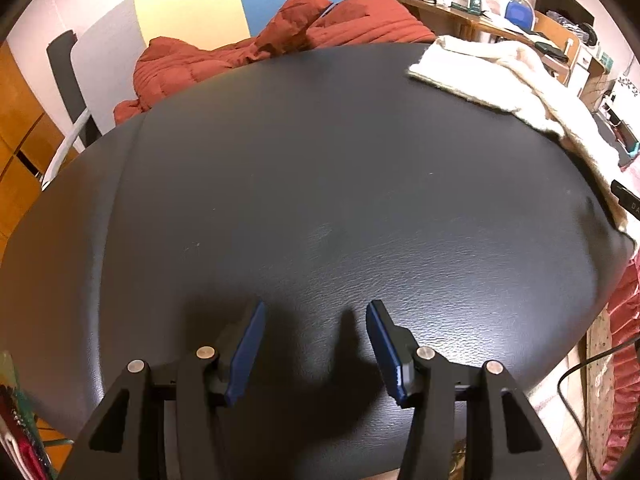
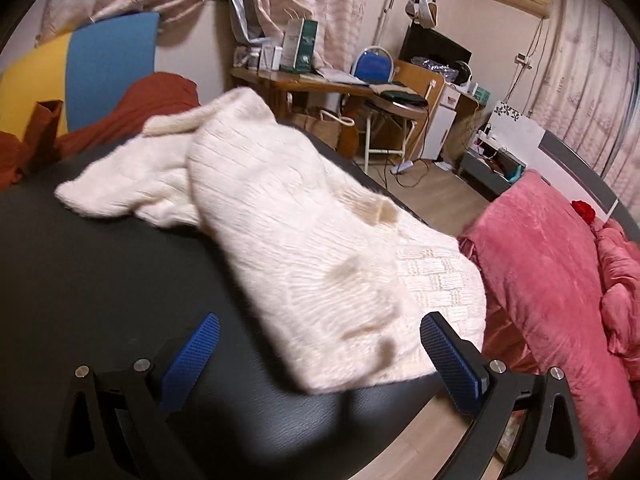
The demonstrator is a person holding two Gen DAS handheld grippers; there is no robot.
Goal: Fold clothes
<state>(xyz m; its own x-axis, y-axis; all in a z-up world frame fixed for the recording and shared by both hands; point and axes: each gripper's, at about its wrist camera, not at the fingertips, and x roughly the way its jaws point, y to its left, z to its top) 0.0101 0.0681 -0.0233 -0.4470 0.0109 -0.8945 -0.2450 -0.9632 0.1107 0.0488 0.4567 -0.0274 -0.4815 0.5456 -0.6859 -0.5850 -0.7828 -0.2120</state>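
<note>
Two open grippers, cream sweater not yet gripped

Left gripper point(image 1: 316, 350) hangs over the bare black table point(image 1: 280, 184), blue pads apart, nothing between them. Cream sweater point(image 1: 508, 80) lies bunched along the table's right edge, part draped over it. Right gripper point(image 2: 320, 356) stands wide open, the sweater's near end point(image 2: 304, 240) between its pads but not pinched.

Recommended: pinch a single layer at the near hem, left gripper joining at the other corner, then draw the garment onto the bare centre and spread it flat before any fold.

Left view alone shows the free working area; right view alone shows the knit's bunched layers and the pink blanket point(image 2: 540, 264) beside the table
</note>
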